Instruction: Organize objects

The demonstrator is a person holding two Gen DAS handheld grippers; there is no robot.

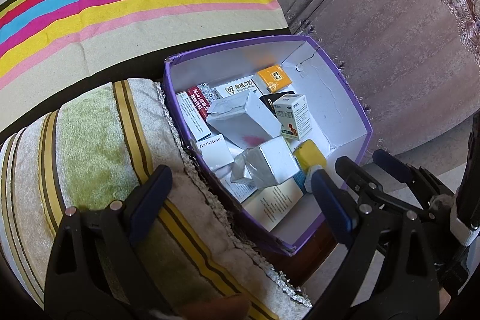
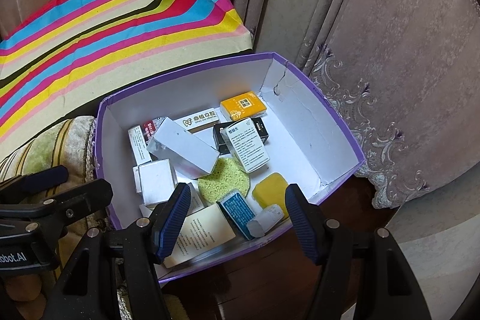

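Purple box (image 2: 345, 146) on a dark counter (image 2: 345, 233), loosely filled with small cartons and sponges gathered for sorting, is overhung by left hand-held gripper (image 1: 237, 191) and right hand-held gripper (image 2: 237, 218), both held open and empty.

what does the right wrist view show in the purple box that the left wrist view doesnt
Only the right wrist view shows the round green sponge on the box floor; in the left wrist view the white boxes piled on top hide it.

Only the left wrist view shows the small white box printed JI YIN MUSIC.

Both show the purple box, the orange packet at its far end, the white dental box, the yellow sponge, and both grippers open and holding nothing: left gripper, right gripper.
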